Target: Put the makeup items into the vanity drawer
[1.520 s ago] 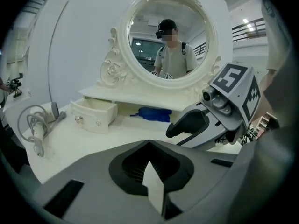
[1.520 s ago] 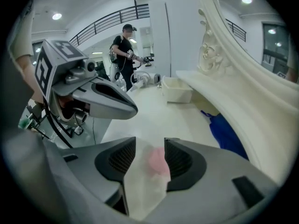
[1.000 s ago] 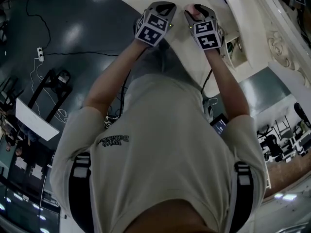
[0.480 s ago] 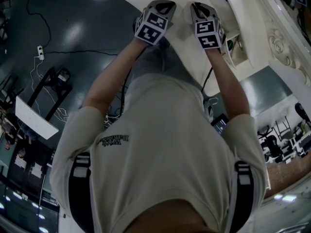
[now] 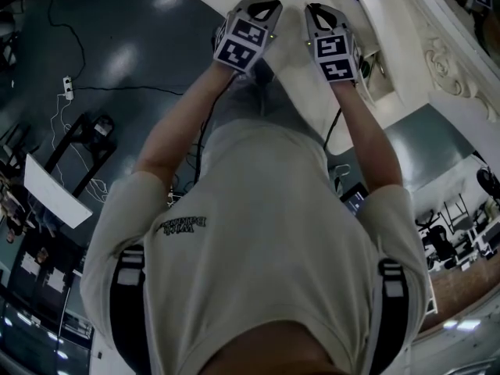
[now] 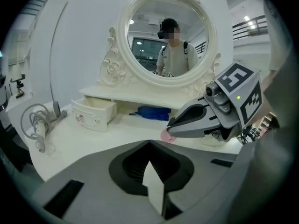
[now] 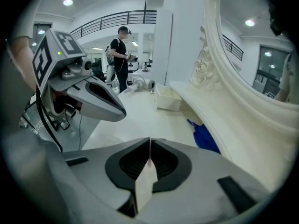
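My right gripper hangs over the white vanity top; its jaws have just been closing and now stand together. A small flat pink makeup item shows at its tip in the left gripper view, and a thin pink sliver sits between the pads. My left gripper is beside it, shut with nothing in it. The small vanity drawer stands pulled open at the far left, under the mirror shelf. A blue pouch lies under that shelf. From above, both grippers are side by side.
An oval mirror in an ornate white frame rises behind the shelf. A hair dryer with a coiled cord lies at the table's left end. Another person stands in the room beyond the table.
The right gripper's jaws have closed on the pink item that showed between them before. Both grippers have shifted a little toward the top of the head view.
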Tool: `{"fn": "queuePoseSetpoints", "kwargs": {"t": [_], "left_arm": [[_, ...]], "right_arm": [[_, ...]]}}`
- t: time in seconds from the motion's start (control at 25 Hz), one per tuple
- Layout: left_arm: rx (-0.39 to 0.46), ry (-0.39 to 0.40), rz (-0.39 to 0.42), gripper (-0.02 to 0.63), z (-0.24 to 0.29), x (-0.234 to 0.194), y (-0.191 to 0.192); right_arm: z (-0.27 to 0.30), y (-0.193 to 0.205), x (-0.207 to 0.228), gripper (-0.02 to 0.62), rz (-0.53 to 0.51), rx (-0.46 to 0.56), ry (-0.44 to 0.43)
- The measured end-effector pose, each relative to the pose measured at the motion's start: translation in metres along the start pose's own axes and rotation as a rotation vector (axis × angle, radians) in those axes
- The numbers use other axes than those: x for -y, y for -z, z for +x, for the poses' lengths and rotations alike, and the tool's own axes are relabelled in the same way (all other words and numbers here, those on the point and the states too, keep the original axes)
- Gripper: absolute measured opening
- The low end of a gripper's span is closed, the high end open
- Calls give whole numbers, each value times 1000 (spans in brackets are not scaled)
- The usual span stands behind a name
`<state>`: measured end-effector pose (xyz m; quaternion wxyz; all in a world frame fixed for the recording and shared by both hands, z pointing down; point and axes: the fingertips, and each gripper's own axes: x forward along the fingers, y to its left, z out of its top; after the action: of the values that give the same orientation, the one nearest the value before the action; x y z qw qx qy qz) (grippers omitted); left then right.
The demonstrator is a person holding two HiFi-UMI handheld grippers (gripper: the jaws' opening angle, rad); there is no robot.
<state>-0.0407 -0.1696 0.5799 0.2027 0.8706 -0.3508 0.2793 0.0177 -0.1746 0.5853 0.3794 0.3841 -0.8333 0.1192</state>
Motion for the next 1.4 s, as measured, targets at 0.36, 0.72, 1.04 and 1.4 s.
{"fn": "queuePoseSetpoints", "kwargs": {"t": [0.36,0.72,1.04,1.4], "left_arm": [[114,-36,68,14,-46,17,-61],[337,-68,114,14,-128,39,-152],[494,-89,191,14,-204,73,-206],[592,-111,244,14,-269,106,-218]], "right_arm": [[-69,-69,3,9,6,179,18],[-164,-158,-6,9,15,417,-6],[-254,-199,-28,9,-38,591,2],[-326,-213,-56,9,-53,729,2]]}}
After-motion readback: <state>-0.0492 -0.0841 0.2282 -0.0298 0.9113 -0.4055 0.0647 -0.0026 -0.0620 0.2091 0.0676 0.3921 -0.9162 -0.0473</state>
